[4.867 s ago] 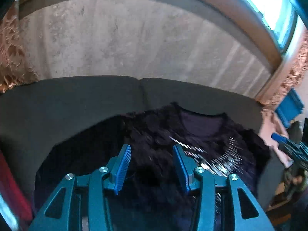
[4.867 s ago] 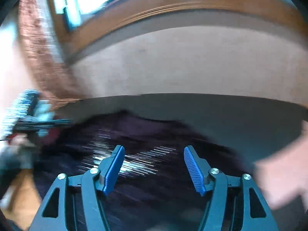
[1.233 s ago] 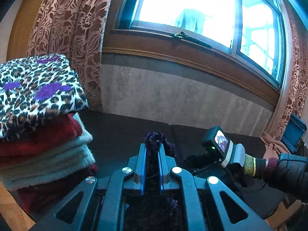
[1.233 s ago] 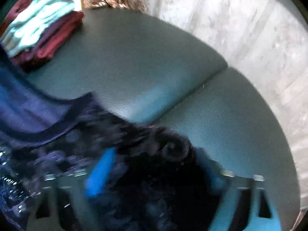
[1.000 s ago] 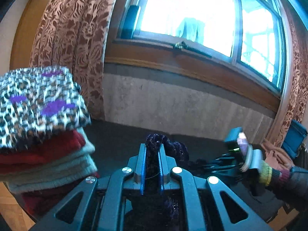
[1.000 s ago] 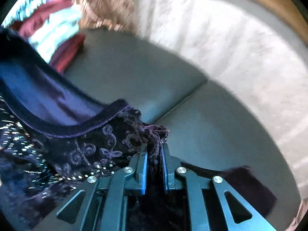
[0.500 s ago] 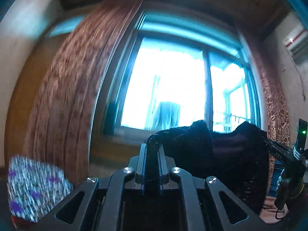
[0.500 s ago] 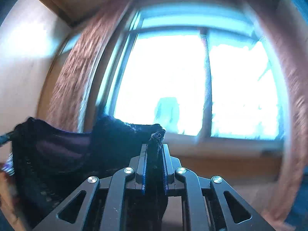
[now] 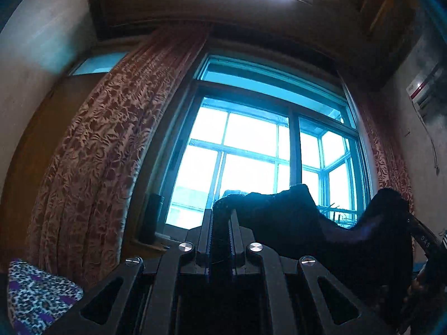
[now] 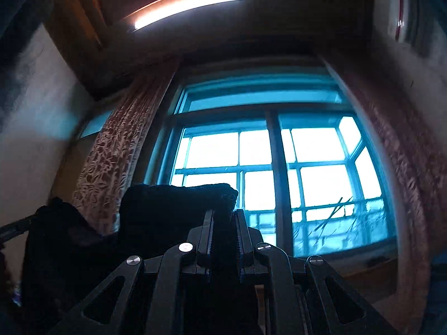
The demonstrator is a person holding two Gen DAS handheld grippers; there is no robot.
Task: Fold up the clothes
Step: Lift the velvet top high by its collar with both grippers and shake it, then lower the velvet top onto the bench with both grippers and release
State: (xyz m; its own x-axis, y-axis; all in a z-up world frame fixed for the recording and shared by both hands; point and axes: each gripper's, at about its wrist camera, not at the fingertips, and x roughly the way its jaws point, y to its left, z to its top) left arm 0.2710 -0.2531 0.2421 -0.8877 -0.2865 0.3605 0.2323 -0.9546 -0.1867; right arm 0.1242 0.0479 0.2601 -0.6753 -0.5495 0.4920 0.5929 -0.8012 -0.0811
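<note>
A dark purple-black embroidered top (image 9: 301, 223) hangs in the air between my two grippers, silhouetted against the window. My left gripper (image 9: 220, 215) is shut on one shoulder of it. My right gripper (image 10: 225, 215) is shut on the other shoulder, and the top (image 10: 167, 209) stretches away to its left. The right gripper's tip shows at the far right of the left wrist view (image 9: 424, 240). Both grippers point upward. The lower part of the top is hidden below the frames.
A large window (image 9: 251, 167) with patterned curtains (image 9: 97, 153) fills the background, under a ceiling light (image 10: 187, 2). A leopard-print folded garment (image 9: 36, 296) tops a stack at lower left. An air conditioner (image 9: 427, 86) hangs at upper right.
Both grippers closed on the top's shoulders and lifted it off the dark couch. Both views swung up from the couch to the window and ceiling.
</note>
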